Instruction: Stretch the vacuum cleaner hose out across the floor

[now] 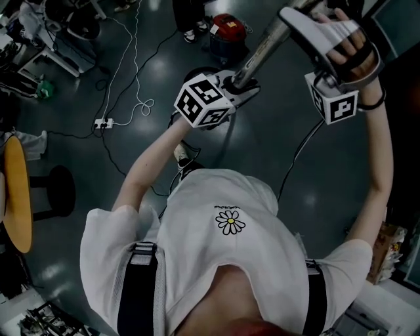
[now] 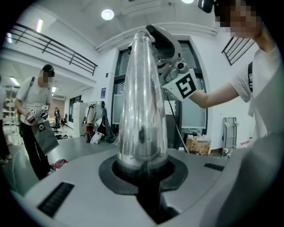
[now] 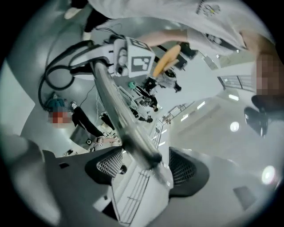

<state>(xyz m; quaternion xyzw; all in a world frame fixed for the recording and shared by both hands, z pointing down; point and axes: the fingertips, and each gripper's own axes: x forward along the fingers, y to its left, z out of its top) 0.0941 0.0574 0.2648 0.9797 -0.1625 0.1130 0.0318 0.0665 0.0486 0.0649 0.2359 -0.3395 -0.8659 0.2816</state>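
**Ana:** Head view first: what are the hands doing?

**Ben:** Both are raised in front of the chest. The left gripper (image 1: 239, 86) is clamped around the metal wand (image 1: 262, 52) of the vacuum, low on the tube. The right gripper (image 1: 293, 17) is at the wand's upper end.

**Ana:** Is the right one gripping too?

**Ben:** No. In the right gripper view the right gripper (image 3: 144, 164) has its jaws spread wide, mesh pads showing on both sides. The wand's (image 3: 111, 102) end lies between them with a gap on either side.

**Ana:** And the left, seen close?

**Ben:** In the left gripper view the left gripper (image 2: 142, 170) has its jaws closed tight on the wand (image 2: 141, 97), which rises straight out of them.

**Ana:** Where is the hose?

**Ben:** The black hose (image 3: 62, 55) runs off the wand's far end by the left gripper and hangs in a loop above the floor (image 1: 275, 131). It is curled, not laid out. The red vacuum cleaner (image 1: 228, 29) stands on the floor beyond the hands.

**Ana:** Anything else down there?

**Ben:** A power strip (image 1: 103, 123) with a white cable, off to the left.
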